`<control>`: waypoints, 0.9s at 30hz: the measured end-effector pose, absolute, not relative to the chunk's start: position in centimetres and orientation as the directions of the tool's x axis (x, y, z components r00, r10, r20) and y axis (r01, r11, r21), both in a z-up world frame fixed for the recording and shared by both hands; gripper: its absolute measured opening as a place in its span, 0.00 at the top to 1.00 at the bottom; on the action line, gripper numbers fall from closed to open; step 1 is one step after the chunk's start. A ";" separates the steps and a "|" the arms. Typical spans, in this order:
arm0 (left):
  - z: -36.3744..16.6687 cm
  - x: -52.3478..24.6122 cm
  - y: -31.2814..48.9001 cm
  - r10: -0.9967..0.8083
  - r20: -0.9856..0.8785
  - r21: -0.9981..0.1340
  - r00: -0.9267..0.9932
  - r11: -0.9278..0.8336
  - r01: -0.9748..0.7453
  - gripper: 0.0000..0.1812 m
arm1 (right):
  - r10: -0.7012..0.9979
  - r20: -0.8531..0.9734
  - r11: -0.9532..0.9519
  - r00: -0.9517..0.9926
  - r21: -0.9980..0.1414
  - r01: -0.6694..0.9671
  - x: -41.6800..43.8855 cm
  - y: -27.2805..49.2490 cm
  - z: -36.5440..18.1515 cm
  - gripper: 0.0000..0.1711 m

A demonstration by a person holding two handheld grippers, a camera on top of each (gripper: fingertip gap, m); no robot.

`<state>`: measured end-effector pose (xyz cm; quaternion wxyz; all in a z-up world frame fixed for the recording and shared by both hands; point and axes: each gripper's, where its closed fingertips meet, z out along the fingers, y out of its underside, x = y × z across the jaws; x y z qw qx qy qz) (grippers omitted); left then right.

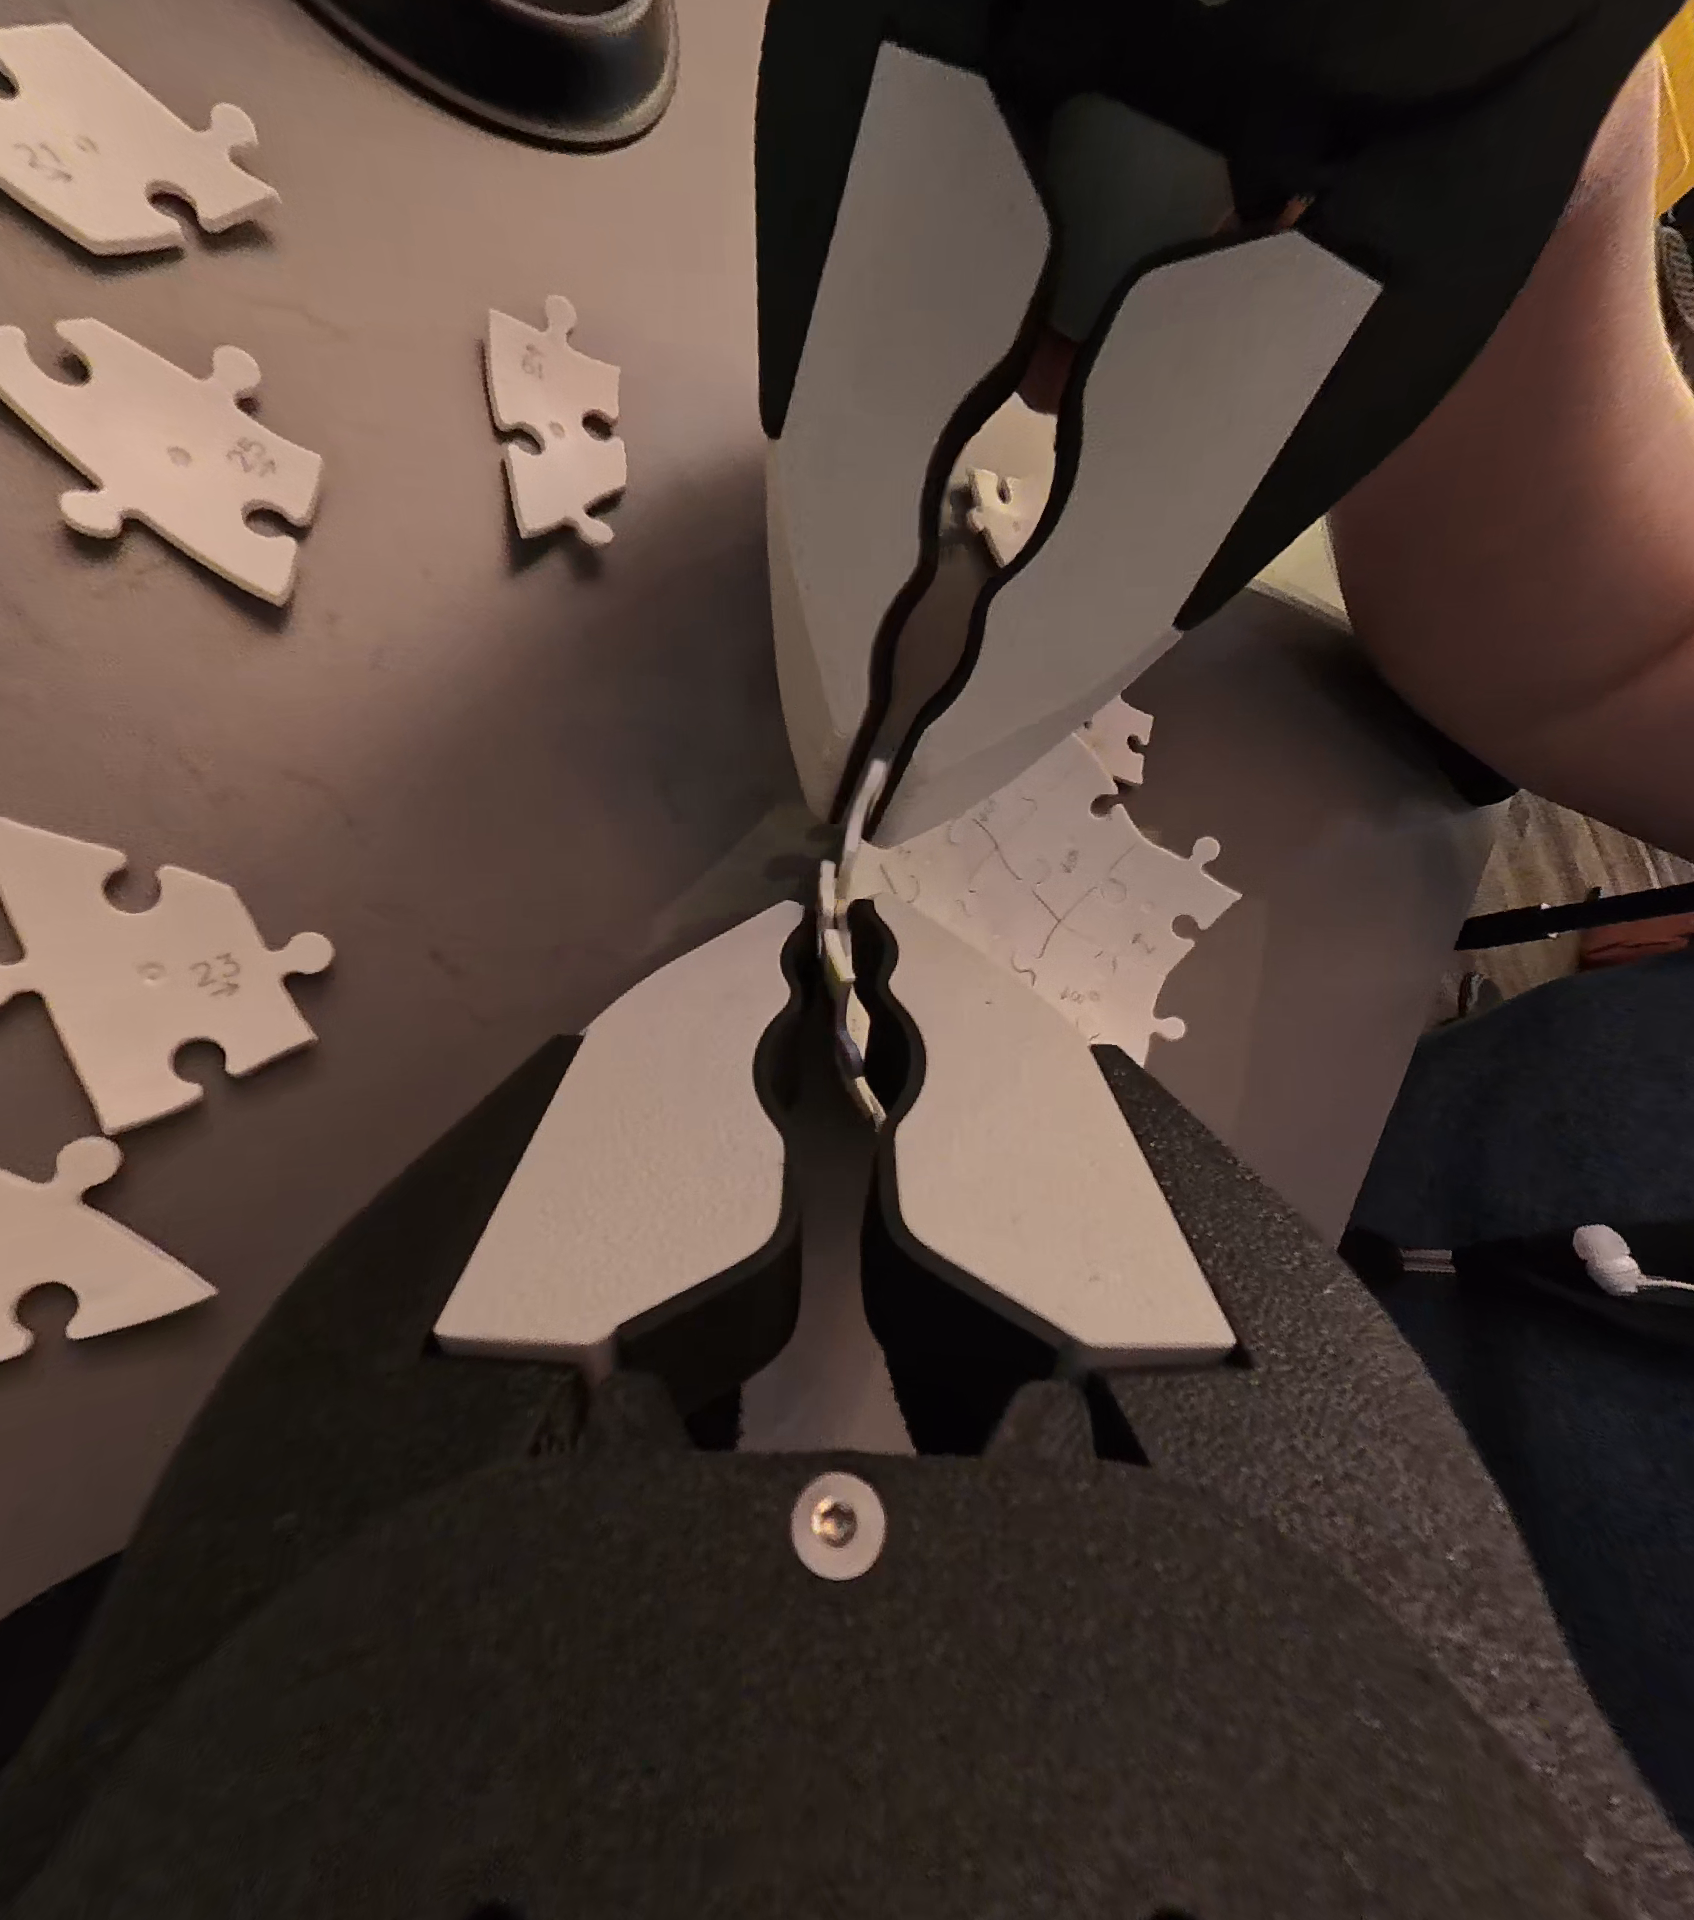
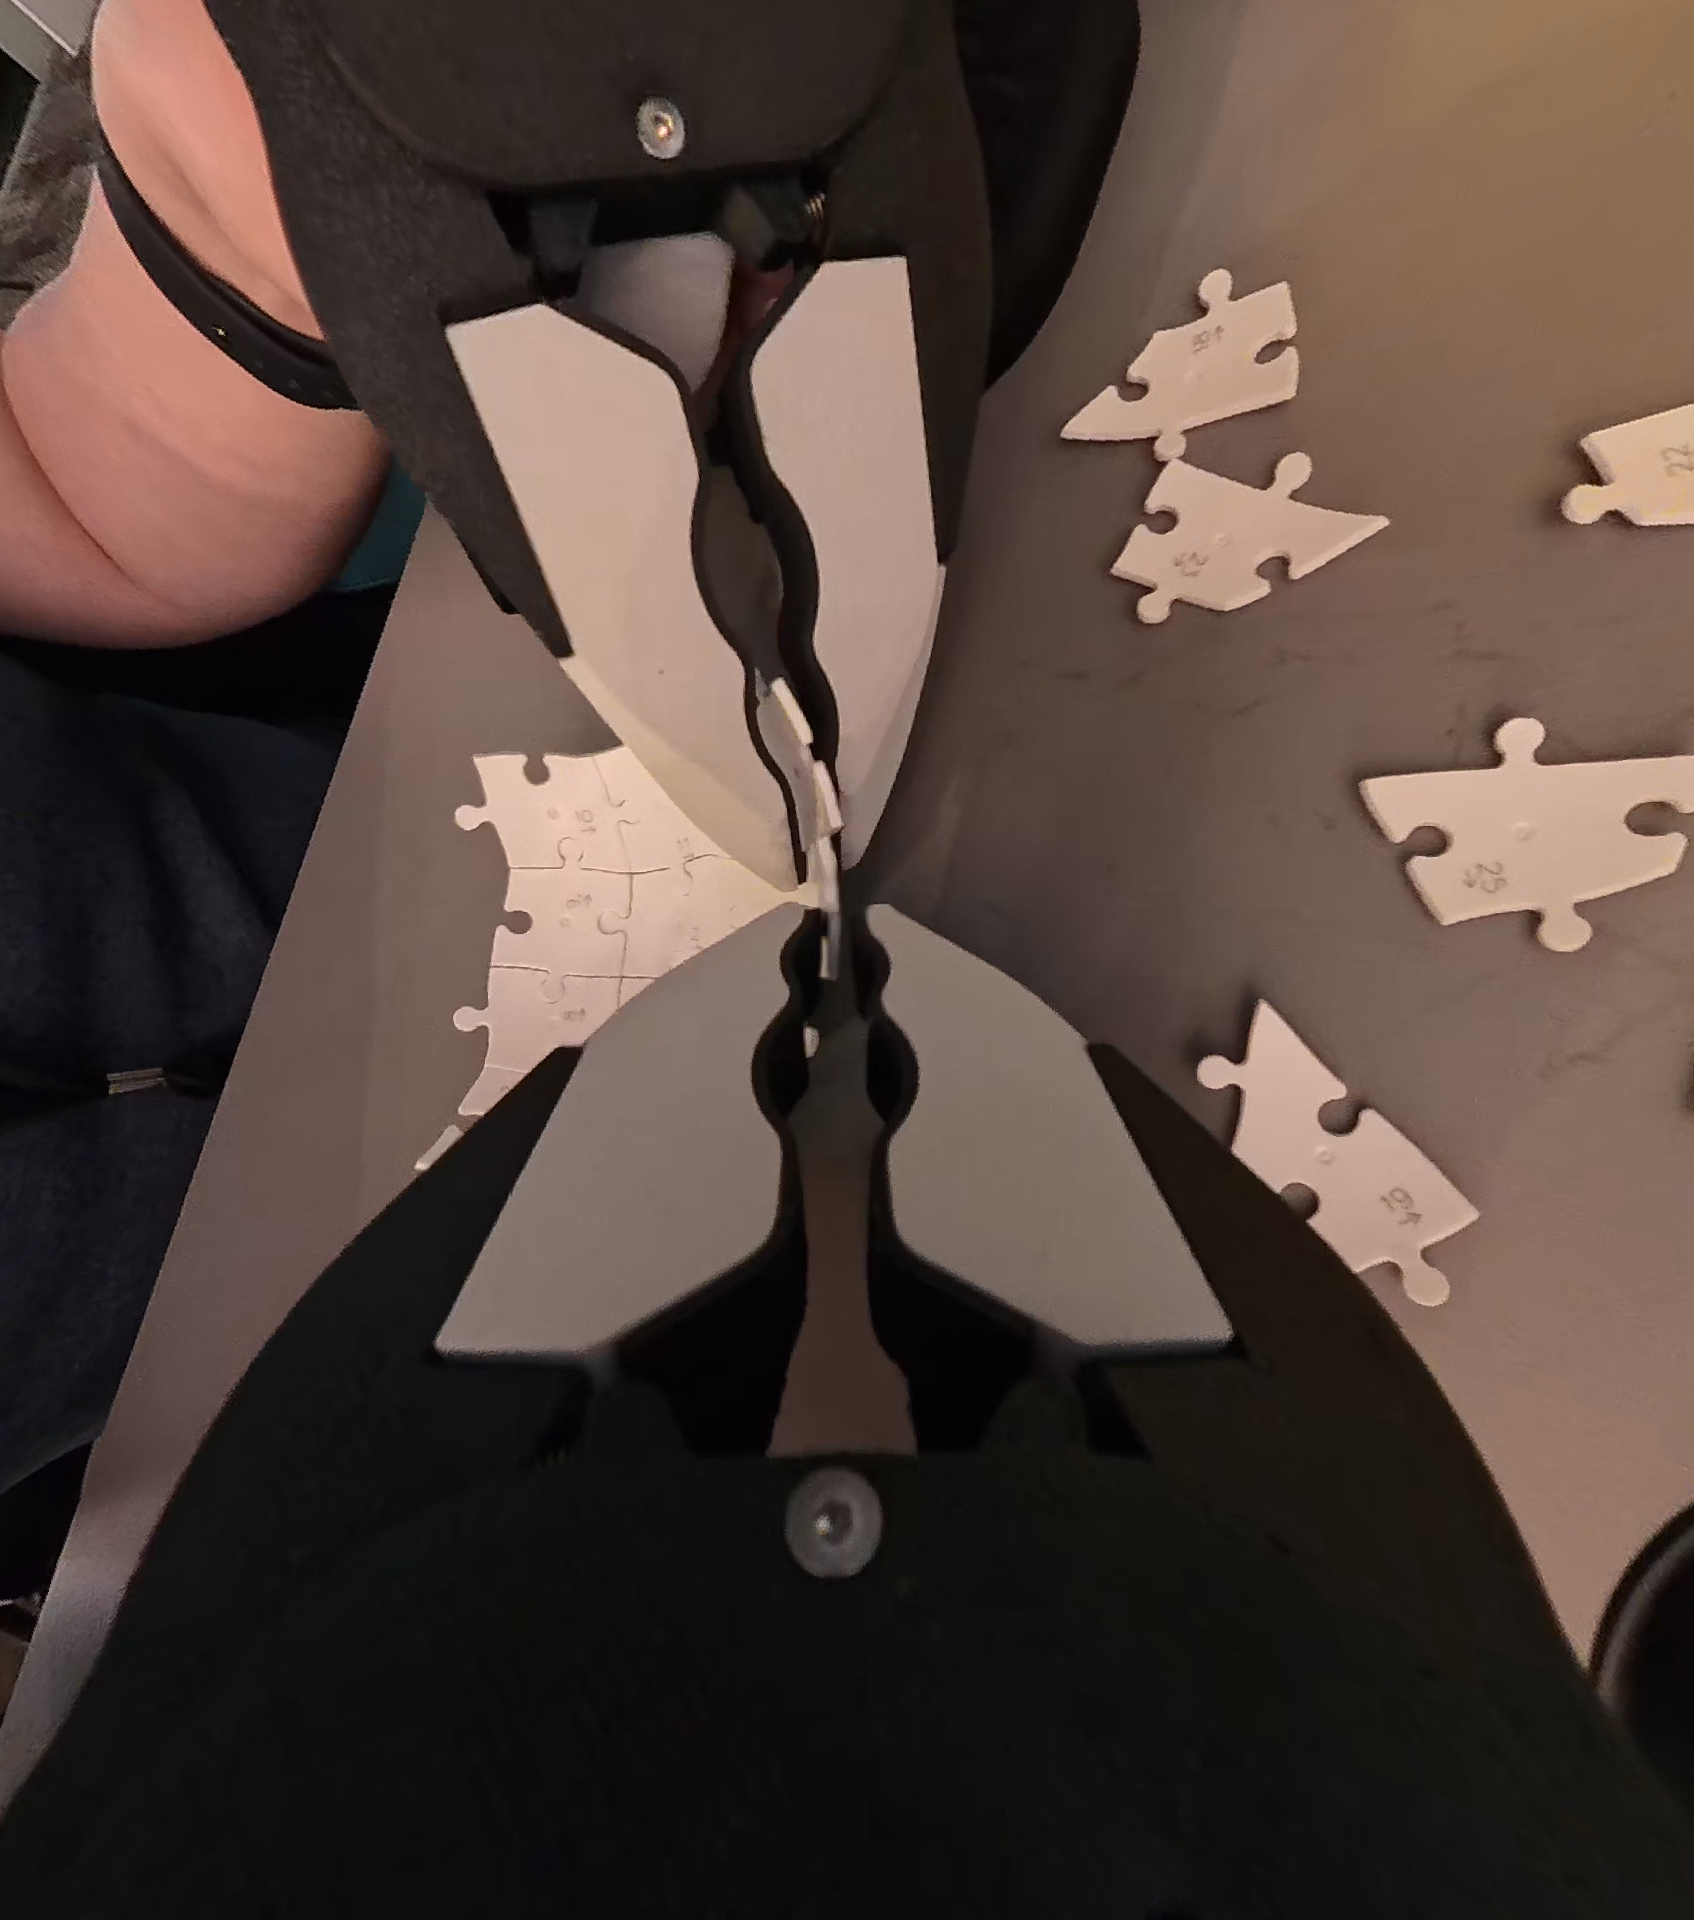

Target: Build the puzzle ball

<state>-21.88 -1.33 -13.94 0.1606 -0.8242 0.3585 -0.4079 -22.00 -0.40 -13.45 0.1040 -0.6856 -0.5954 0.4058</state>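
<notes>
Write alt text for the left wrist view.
Two grippers meet tip to tip above a grey table, the left gripper below and the right gripper above, both pinching white puzzle pieces edge-on. A joined puzzle section lies behind; loose pieces lie left.

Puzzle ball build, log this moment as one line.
step: joining pieces | left tool: shut on edge-on puzzle pieces | right tool: shut on same | joined section: on table | loose pieces: on table

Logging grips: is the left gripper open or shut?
Shut: the left gripper pinches the edge-on white puzzle pieces, its fingers nearly meeting.
</notes>
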 end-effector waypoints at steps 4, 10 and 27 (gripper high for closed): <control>-13.8 -21.8 -1.4 -0.731 0.551 -0.569 0.403 -0.682 -0.459 0.97 | 0.914 -0.404 -0.261 -0.021 -0.630 0.731 -22.0 0.0 -13.9 0.86; -13.6 -21.8 -1.4 -0.740 0.545 -0.579 0.394 -0.672 -0.461 0.97 | 0.897 -0.436 -0.241 -0.068 -0.614 0.752 -22.2 -1.1 -14.7 0.87; -13.2 -21.7 -1.6 -0.777 0.515 -0.619 0.363 -0.630 -0.469 0.97 | 0.800 -0.592 -0.331 -0.098 -0.572 0.750 -22.3 -2.4 -14.1 0.95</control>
